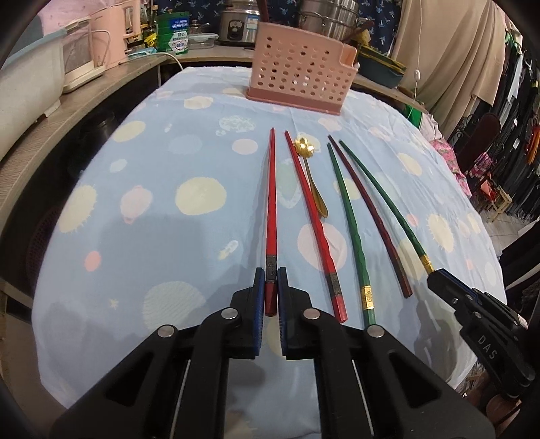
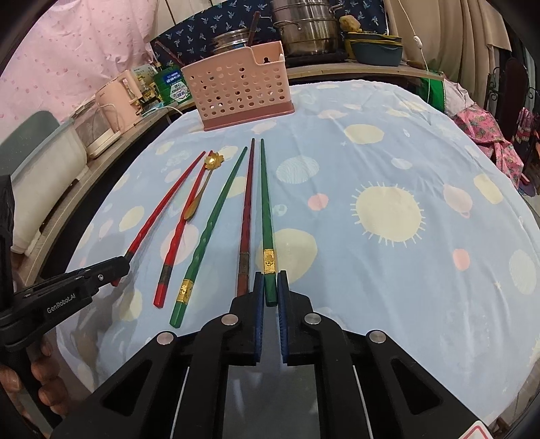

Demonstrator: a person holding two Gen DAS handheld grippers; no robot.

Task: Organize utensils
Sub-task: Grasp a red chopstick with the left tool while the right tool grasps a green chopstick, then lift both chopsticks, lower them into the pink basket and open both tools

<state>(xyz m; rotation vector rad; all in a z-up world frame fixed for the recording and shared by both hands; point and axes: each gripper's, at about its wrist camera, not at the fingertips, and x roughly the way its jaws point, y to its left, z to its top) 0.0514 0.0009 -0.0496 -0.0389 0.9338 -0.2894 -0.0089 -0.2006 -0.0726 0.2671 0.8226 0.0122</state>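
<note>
My left gripper (image 1: 270, 282) is shut on the thick end of the leftmost red chopstick (image 1: 271, 202). The right gripper (image 2: 270, 287) is shut on the thick end of the rightmost green chopstick (image 2: 265, 202). Between these two lie a second red chopstick (image 1: 312, 216), a gold spoon (image 1: 312, 179), another green chopstick (image 1: 351, 229) and a dark red chopstick (image 1: 368, 212), all on the blue patterned cloth (image 1: 152, 209). A pink perforated utensil holder (image 1: 300, 69) stands upright at the far side of the table. In the right wrist view the left gripper (image 2: 116, 266) shows at the left, and the holder (image 2: 236, 91) stands beyond the utensils.
A wooden shelf (image 1: 84, 87) along the left carries white and pink appliances. Steel pots (image 2: 303, 30) and a blue basin (image 2: 374, 49) stand behind the holder. Hanging clothes (image 1: 519, 111) and a chair sit off the right edge. A hand (image 2: 40, 381) grips the left tool.
</note>
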